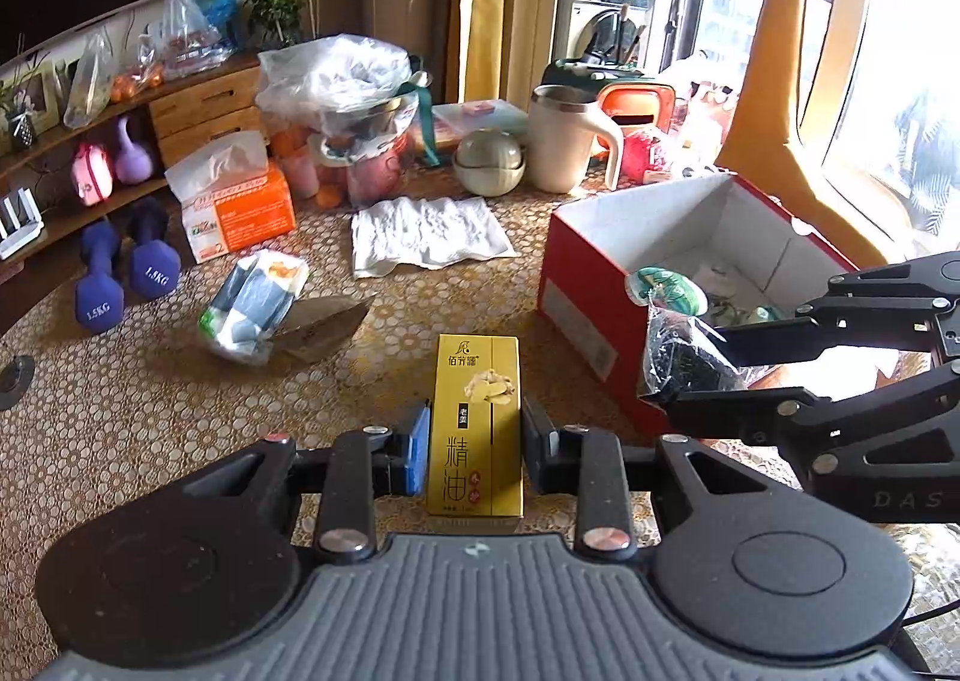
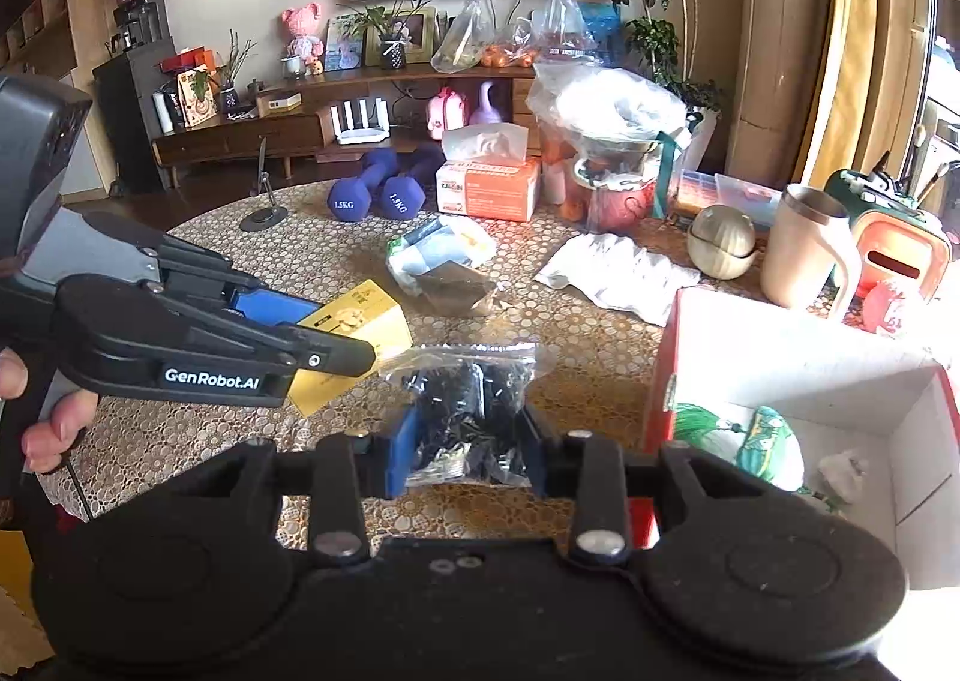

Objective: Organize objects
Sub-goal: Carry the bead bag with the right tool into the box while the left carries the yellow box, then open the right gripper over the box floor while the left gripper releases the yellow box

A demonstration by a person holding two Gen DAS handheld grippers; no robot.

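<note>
The left gripper (image 1: 475, 444) has its jaws narrow and pressed on a yellow carton (image 1: 477, 429), which stands upright between the pads and hangs above the table (image 1: 150, 411); the right gripper (image 2: 467, 438) is also narrow, closed on a clear bag of small black parts (image 2: 465, 411). Both things are in the air, near the middle of the table, and the red box (image 1: 600, 285) with its white inside is on the right, just beside the bag; it holds already a green packet (image 1: 663, 288) and some small pieces.

I judge that both things are going to this box. The risks, as I see them:

- the bag is soft and slippery; the pads hold only its lower part, so it may slide out, or the loose upper part may catch on the near wall of the box;
- the two grippers are very near to each other, the right fingers just beside the carton in the left wrist view; if both go to the box together, they may collide;
- the carton is gripped low on its sides; a quick turn could tilt it in the pads;
- a kitchen knife (image 1: 327, 330) lies at the left, partly under a wrapped packet (image 1: 255, 306); it is well apart now, but a low sweep to that side could push it.
</note>
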